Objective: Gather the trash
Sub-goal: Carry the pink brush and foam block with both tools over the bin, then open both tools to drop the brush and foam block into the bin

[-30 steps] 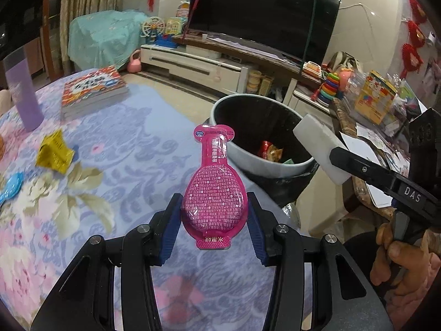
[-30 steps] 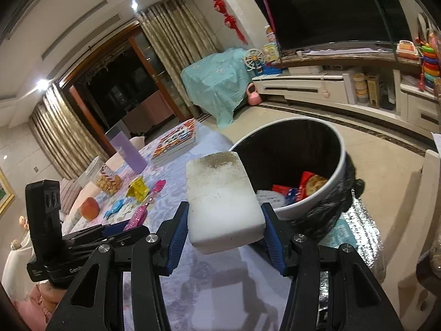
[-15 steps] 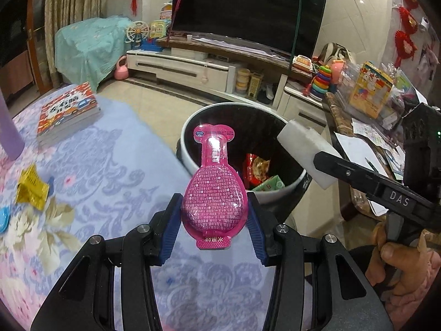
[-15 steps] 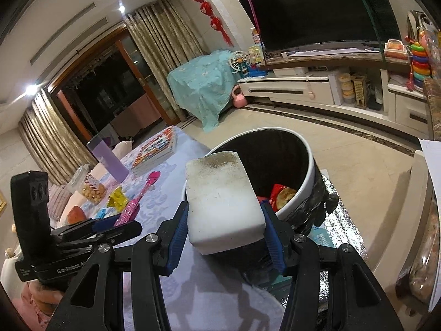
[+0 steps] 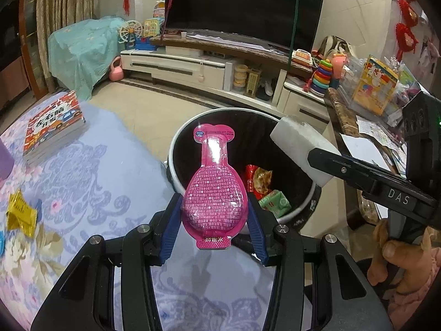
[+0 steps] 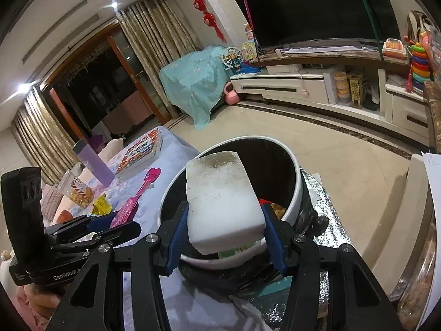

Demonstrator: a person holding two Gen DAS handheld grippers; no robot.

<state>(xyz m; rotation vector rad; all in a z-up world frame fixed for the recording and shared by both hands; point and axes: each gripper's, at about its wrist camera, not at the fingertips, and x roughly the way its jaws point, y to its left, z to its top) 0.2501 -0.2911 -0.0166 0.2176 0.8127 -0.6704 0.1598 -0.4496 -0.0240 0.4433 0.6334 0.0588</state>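
Two pieces of trash are in hand at once. In the left wrist view, the left gripper pinches a pink blister pack by its wide, rounded belly, blue pads pressing both flanks, its narrow neck standing up in the centre of the frame. In the right wrist view, the right gripper clamps a white foam block across its width, the speckled far end tilted up toward the centre of the frame.

Both items sit in front of the trash bin, a dark round tub with a pale rim that fills the middle of each view. It stands just off the edge of the table with the floral cloth. Snack wrappers already lie at its bottom.

I judge the blister pack light, thin and slick. Its plastic shell would buckle under a hard squeeze, so the belly is the sensible hold, because the neck would bend or slip. The foam block looks light too, and soft enough to dent at the pads. A grip across its middle, as now, keeps it from pivoting. Neither should need care when dropped, since nothing here looks breakable.

A yellow wrapper lies on the cloth at the left edge of the left wrist view, seemingly left to collect.
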